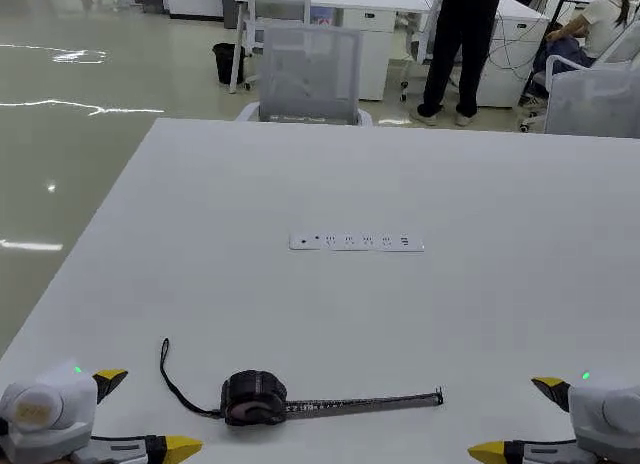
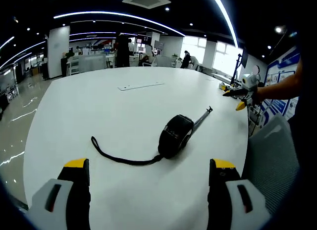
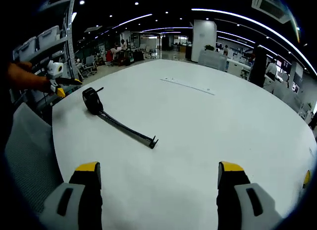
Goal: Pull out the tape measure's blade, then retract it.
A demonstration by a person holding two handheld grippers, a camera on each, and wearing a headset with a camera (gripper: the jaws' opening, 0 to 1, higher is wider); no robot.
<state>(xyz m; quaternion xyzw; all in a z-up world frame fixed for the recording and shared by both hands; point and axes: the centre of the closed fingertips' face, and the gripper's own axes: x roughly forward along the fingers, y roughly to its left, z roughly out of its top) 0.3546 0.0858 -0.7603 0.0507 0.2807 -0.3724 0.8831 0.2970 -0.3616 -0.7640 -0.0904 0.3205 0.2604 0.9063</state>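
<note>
At far left, left gripper (image 1: 145, 412) low over the near edge of the white table (image 1: 400, 174), yellow-tipped jaws spread wide, gripping nothing, angled inward and away from the person. Just ahead of those jaws and a little to their right, black wrist strap (image 1: 175, 379) lying loose on the tabletop and running into the black tape measure (image 1: 253, 397), touched by neither gripper. From the case toward the right gripper, blade (image 1: 365, 404) part-way out and stretched along the table, end hook (image 1: 437, 395) well apart from the right jaws, bare tabletop between. At far right, right gripper (image 1: 518, 418) mirrored at the same near edge, jaws likewise wide and empty, a hand (image 2: 277, 88) behind it in the left gripper view. Beyond both grippers, at mid-table, a white power strip (image 1: 357, 242) lying crosswise. Past the far edge, a grey mesh chair (image 1: 310, 74) drawn up to the table, a black bin (image 1: 227, 62) on the glossy floor, one person (image 1: 462, 44) standing by white desks, a second person (image 1: 590, 29) seated at upper right.
</note>
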